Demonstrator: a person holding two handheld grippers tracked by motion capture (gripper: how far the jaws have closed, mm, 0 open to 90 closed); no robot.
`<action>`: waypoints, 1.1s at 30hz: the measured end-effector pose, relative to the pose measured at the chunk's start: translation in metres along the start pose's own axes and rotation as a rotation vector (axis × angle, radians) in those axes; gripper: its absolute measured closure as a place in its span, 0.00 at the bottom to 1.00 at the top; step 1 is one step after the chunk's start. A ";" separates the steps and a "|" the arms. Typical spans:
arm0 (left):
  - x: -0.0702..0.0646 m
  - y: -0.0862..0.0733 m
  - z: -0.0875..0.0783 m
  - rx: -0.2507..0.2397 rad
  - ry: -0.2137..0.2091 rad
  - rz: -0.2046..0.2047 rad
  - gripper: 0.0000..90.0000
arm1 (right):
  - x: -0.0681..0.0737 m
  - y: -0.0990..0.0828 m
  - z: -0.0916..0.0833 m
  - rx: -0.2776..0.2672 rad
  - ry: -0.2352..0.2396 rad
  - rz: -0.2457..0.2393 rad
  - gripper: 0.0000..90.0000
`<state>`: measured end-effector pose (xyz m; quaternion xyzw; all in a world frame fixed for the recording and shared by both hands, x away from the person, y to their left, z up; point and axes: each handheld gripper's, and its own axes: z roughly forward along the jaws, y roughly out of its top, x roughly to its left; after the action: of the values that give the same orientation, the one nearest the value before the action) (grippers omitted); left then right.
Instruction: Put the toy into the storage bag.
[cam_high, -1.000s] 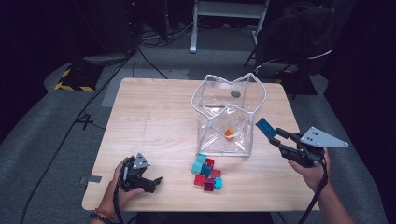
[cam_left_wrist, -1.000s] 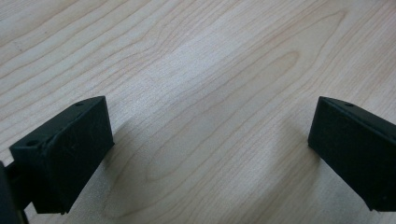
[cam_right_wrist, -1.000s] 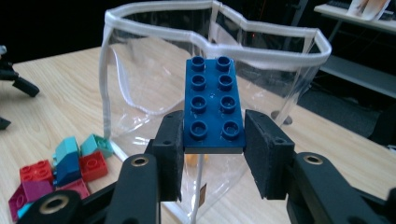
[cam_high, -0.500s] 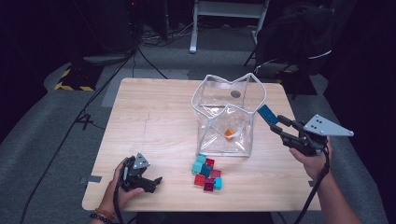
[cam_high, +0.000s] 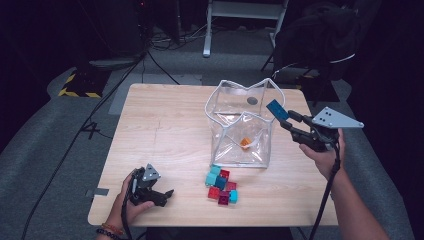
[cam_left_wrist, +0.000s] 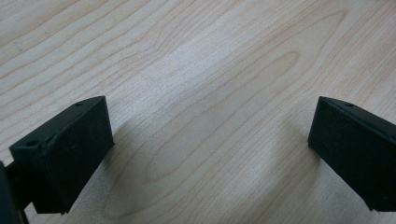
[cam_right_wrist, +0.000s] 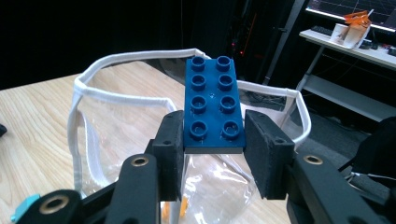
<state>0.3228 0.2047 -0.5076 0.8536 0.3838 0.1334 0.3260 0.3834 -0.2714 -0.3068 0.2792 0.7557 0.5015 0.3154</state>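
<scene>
Two claws: right claw (cam_right_wrist: 212, 154) clamps blue brick (cam_right_wrist: 214, 105) over clear bag (cam_high: 242, 127); left claw (cam_left_wrist: 210, 154) wide open, empty.

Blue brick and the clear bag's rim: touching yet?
Cannot tell. In the right gripper view the blue brick overlaps the clear bag, showing neither contact nor gap.

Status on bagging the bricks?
Done: one orange brick lies in the clear bag. In hand: the right hand-held gripper grips a blue brick at the bag's rim. Left: the red and teal pile on the table; the left hand-held gripper rests open.
</scene>
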 end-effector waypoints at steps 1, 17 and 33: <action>0.000 0.000 0.000 0.000 0.001 0.001 0.00 | 0.000 0.002 0.002 0.001 -0.003 -0.002 0.66; 0.000 0.000 0.000 0.000 0.001 0.002 0.00 | -0.005 0.020 0.032 0.026 -0.021 -0.002 0.66; 0.000 0.000 0.000 0.000 0.001 0.001 0.00 | -0.007 0.024 0.062 0.077 -0.033 -0.004 0.66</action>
<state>0.3228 0.2048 -0.5075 0.8538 0.3835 0.1339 0.3258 0.4371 -0.2319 -0.3018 0.2979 0.7698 0.4666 0.3177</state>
